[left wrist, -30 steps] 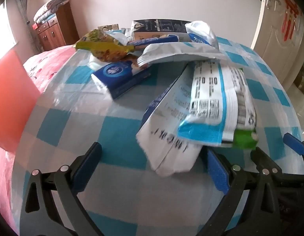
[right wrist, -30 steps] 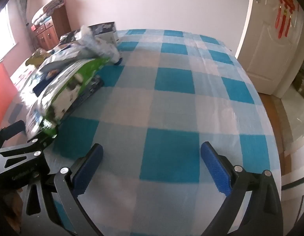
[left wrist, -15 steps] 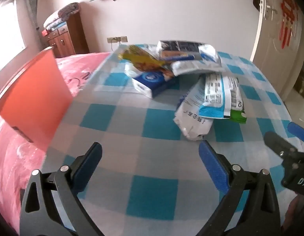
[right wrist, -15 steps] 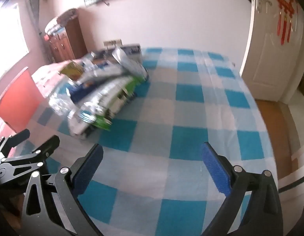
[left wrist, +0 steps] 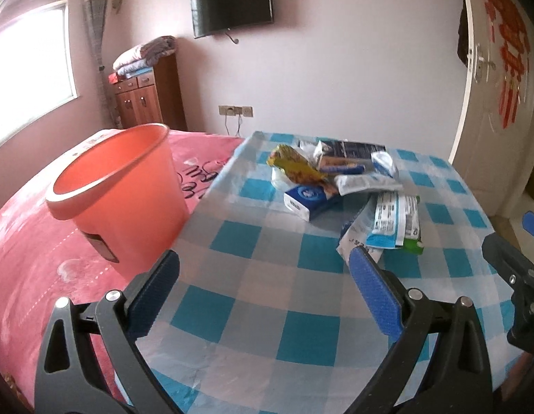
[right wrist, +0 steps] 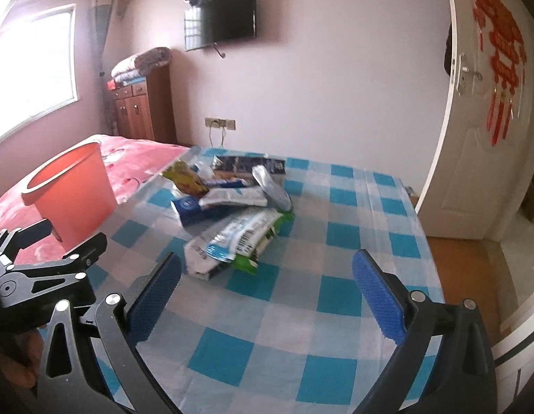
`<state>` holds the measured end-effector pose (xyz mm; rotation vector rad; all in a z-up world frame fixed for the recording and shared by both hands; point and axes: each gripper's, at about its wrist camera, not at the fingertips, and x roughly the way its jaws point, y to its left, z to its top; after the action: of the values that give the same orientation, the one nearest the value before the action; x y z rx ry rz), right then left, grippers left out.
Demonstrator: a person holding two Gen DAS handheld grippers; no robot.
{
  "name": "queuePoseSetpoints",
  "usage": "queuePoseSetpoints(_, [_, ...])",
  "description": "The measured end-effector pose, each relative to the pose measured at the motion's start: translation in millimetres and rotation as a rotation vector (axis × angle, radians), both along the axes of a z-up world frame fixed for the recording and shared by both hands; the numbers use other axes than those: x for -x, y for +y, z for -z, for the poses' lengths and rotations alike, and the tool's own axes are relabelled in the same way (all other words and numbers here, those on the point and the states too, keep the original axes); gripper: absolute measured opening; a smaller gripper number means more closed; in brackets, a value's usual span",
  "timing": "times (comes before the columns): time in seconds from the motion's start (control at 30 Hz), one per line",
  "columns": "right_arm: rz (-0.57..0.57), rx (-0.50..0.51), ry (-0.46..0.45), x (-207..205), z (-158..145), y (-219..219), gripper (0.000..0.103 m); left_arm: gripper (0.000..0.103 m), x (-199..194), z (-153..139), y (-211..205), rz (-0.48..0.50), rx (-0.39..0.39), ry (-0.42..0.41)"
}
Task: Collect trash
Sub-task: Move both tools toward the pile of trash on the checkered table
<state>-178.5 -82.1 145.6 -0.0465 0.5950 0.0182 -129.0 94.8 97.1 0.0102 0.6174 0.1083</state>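
While wrappers (left wrist: 339,186) litter cloth, orange bin's (left wrist: 118,189) visible interior bare.

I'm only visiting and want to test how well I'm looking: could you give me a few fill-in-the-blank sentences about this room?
1. The bucket standing on the pink bedspread is coloured ____.
2. The pile of wrappers lies on a cloth checked in white and ____.
3. Both the left gripper and the right gripper have their jaws ____.
4. On the wall above the bed hangs a dark ____.

Missing words: orange; blue; open; television
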Motion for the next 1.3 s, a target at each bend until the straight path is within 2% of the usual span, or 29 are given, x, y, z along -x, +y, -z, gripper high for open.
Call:
queuePoseSetpoints(0.27, [-0.002, -0.019, -0.057, 20, -19, 7, 0.098, 0.099, 16, -20, 6, -0.010, -0.006, -0.048])
queuePoseSetpoints(0.47, [-0.013, 0.008, -0.107, 30, -27, 13, 0.098, 0.099, 25, -30, 9, -0.010, 0.000, -0.080])
queuePoseSetpoints(0.73, [-0.004, 0.027, -0.153, 39, -32, 20, 0.098, 0.099, 31, -34, 9, -0.015, 0.004, -0.095])
queuePoseSetpoints(1.0, [-0.028, 0.001, -0.097, 38, -21, 22, 0.098, 0.099, 31, -31, 8, -0.004, 0.007, -0.086])
queuePoseSetpoints(1.3, [-0.016, 0.018, -0.019, 29, -10, 17, 0.098, 0.099, 22, -24, 9, -0.007, -0.030, -0.077])
